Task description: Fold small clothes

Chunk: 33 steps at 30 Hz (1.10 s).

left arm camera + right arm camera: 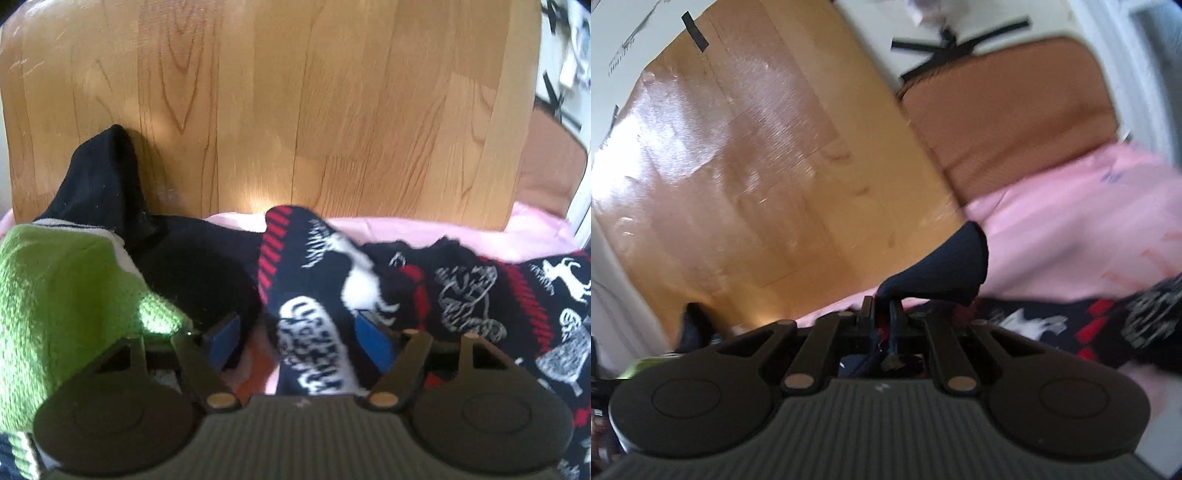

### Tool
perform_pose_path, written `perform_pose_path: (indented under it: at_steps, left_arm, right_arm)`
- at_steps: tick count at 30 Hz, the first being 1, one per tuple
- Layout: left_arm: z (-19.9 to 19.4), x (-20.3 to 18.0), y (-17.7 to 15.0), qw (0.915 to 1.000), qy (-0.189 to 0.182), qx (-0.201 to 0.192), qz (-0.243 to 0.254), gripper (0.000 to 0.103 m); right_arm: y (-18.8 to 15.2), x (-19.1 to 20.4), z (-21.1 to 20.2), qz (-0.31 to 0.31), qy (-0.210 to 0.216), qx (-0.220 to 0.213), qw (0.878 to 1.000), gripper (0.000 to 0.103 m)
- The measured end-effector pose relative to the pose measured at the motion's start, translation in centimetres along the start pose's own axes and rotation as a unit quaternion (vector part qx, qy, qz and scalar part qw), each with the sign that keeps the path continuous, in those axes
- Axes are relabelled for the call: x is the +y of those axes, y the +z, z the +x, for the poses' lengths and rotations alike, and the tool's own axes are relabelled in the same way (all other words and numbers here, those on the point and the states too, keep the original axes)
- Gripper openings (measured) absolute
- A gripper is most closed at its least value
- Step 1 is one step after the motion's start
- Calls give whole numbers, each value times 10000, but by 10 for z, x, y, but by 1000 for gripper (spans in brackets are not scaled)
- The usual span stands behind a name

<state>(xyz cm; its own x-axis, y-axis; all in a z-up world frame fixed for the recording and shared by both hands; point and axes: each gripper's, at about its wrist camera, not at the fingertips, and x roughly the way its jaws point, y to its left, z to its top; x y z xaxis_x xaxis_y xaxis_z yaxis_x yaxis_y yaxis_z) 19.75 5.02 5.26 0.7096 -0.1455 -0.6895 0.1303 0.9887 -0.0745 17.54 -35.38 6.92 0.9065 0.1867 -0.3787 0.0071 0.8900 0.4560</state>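
In the left wrist view my left gripper is open, its blue pads either side of a dark patterned sock with red stripes and white figures. A matching patterned sock lies to its right, a black sock and a green knit sock to its left. In the right wrist view my right gripper is shut on a dark navy sock, whose end stands up above the fingers. The patterned sock lies to its right.
The clothes lie on a pink sheet. A wooden board stands behind it. A brown cushion lies at the back right. White wall with black tape strips lies beyond.
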Motion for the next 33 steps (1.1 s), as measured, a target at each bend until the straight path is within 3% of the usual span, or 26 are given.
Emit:
perform_pose_path:
  at_steps: [5,8,11,15,18,20,21,22,23,24,26,28,30,31,33]
  left_arm:
    - [4,-7,-6,9993,295,69,235,64]
    - [-12,-1,-3,9999,165,2,-28,60]
    - [-41,-3,2,9987,-134,-473,-133,60]
    - [-52,-17,14,9958,-440,-804,6,57]
    - [-31,-26,21,9958,-593,-691,97,32]
    - [-4,-27,22,9975,-526,-440,143,9]
    - [13,-26,22,9990,-349,-227,131,6]
    - [29,-22,21,9999,-127,5,80,3]
    - [42,-17,18,9997,124,219,-7,4]
    - [44,-10,14,9998,147,94,-99,5]
    - [42,1,12,9994,67,10,-338,6]
    - [39,1,12,9991,101,31,-406,6]
    - [38,0,8,9994,127,-48,-323,6]
    - [35,-1,7,9994,120,-81,-307,6]
    - [31,6,5,9991,-20,-119,-399,6]
  right_arm:
    - [-10,-33,16,791,-251,859,9928,15]
    - [-6,-55,3,1518,-206,661,9860,22]
    - [0,-64,-9,1712,-362,493,9833,24]
    - [-5,-74,-9,2159,-128,669,9740,34]
    - [-12,-61,7,2040,-111,819,9755,35]
    - [-10,-54,11,1918,-286,755,9781,35]
    - [-9,-51,17,1832,-381,701,9798,27]
    - [-7,-48,21,1671,-548,658,9822,11]
    - [-5,-42,24,1443,-717,621,9850,11]
    - [-2,-32,25,1140,-770,524,9891,11]
    - [3,0,22,217,-620,286,9974,11]
    - [1,44,21,-993,-372,214,9941,11]
    - [-16,83,27,-2237,-110,491,9734,11]
    - [-31,101,33,-2941,-31,773,9526,12]
    - [-70,124,47,-4223,-52,1344,8964,15]
